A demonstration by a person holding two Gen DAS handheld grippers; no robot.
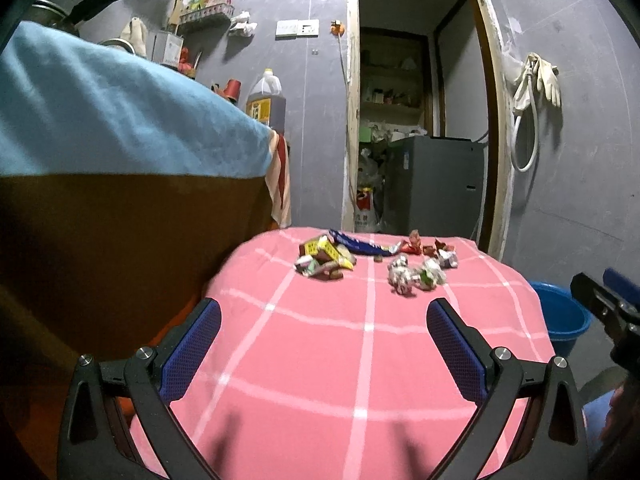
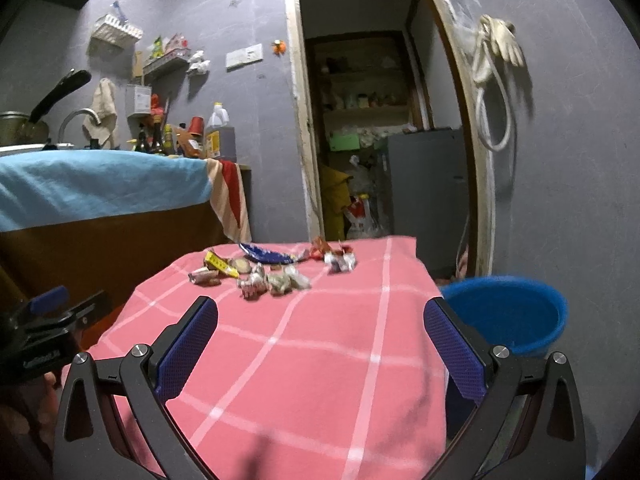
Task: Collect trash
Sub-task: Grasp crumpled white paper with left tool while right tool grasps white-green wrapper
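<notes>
Pink cloth [image 1: 360, 360] below left gripper [image 1: 324, 320], right gripper [image 2: 320, 320]; jaws spread.

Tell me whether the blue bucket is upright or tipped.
Upright: the blue bucket stands beside the pink cloth, mouth facing up.

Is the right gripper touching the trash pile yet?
Apart. The right wrist view shows bare pink cloth between the open right gripper and the trash pile.

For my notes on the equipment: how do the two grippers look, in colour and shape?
Both look alike. The left gripper and right gripper have black, angular linkage arms with round silver pivot bolts. Each finger carries a flat blue pad with a fine dotted texture. The left gripper's body has small white lettering, too blurred to read. No cables or sleeves are visible.
</notes>
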